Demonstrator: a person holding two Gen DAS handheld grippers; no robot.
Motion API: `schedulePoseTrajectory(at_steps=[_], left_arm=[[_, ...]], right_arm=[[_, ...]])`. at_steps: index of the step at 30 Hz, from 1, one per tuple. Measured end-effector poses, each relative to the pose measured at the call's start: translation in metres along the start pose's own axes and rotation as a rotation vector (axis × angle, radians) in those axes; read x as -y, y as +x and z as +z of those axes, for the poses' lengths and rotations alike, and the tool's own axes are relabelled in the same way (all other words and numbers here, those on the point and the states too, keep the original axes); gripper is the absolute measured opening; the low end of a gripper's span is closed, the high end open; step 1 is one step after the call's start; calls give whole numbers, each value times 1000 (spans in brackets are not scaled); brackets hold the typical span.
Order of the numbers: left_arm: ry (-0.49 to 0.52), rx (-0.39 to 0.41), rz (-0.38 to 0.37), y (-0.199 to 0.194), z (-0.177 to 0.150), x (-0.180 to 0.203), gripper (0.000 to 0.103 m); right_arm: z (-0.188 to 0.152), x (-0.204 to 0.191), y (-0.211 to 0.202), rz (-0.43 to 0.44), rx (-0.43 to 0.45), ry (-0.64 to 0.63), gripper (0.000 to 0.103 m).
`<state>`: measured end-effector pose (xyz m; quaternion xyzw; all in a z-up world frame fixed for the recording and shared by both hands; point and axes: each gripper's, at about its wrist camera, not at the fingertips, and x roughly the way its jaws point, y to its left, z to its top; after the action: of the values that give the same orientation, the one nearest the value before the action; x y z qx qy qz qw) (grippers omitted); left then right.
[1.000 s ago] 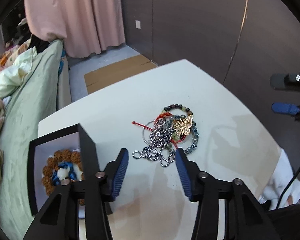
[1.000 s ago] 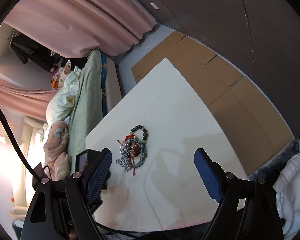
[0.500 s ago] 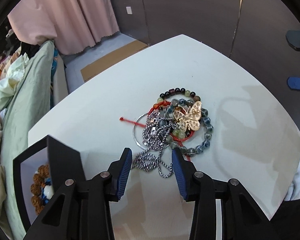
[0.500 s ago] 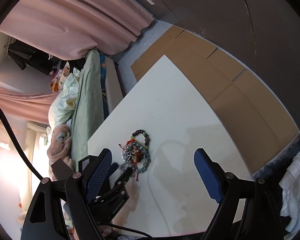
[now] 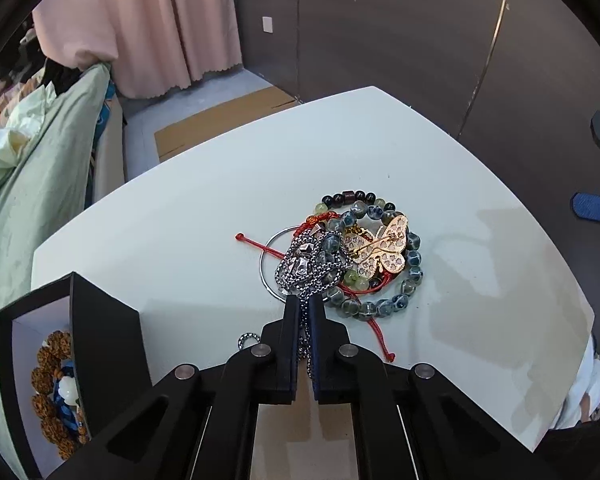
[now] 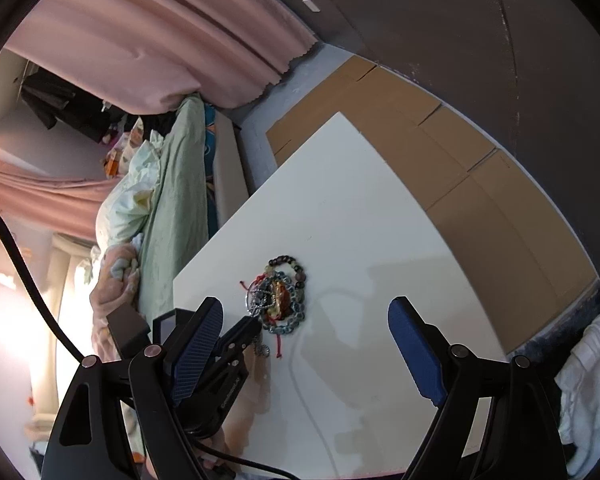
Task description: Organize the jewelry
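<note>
Silver chain necklace (image 5: 306, 276): lies on the left side of a tangled jewelry pile (image 5: 340, 256) near the middle of the white table (image 5: 180, 220). Its strands run back from the pile toward 6 o'clock and pass between the left gripper (image 5: 305, 312) fingers, which are pinched narrow on them. A loose loop of the same chain shows at about 8 o'clock from the fingertips, lying on the table.

Handling, judged: chain is limp, fairly heavy for its bulk, slick metal links. It will drape and swing when lifted, and may drag neighbours along, since it is heaped over the thin wire hoop (image 5: 270, 264) and touches the beaded pieces. Present hold on the doubled strands looks sensible; a slow lift should let the heap shed.

Rest of pile: gold butterfly brooch (image 5: 382, 248) at 3 o'clock from the chain heap, rigid, filigree, likely bendable; grey-blue bead bracelet (image 5: 410, 276) ringing it, probably elastic; dark bead bracelet (image 5: 352, 198) at 12 o'clock; red cord (image 5: 256, 242) trailing out to 9 o'clock and again to 5 o'clock.

Black box (image 5: 80, 344) at 8 o'clock, open, already holding a brown seed-bead bracelet (image 5: 46, 392).

Right gripper (image 6: 304, 360): fingers wide apart, holding nothing, hovering above the table on the near side of the pile.
</note>
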<state>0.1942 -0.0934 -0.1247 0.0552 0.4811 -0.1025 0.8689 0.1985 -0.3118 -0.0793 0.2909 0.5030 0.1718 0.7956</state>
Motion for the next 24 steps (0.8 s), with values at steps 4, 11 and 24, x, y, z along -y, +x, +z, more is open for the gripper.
schedulePoseTrajectory(at_steps=[4, 11, 24], left_arm=[[-31, 37, -20, -12, 1, -4, 4], [-153, 143, -83, -52, 8, -24, 2], [-231, 343, -95, -131, 25, -34, 2]], right_arm=[[1, 3, 3, 16, -18, 7, 86], [2, 7, 10, 14, -28, 24, 86], [-2, -15, 62, 40, -108, -36, 48]])
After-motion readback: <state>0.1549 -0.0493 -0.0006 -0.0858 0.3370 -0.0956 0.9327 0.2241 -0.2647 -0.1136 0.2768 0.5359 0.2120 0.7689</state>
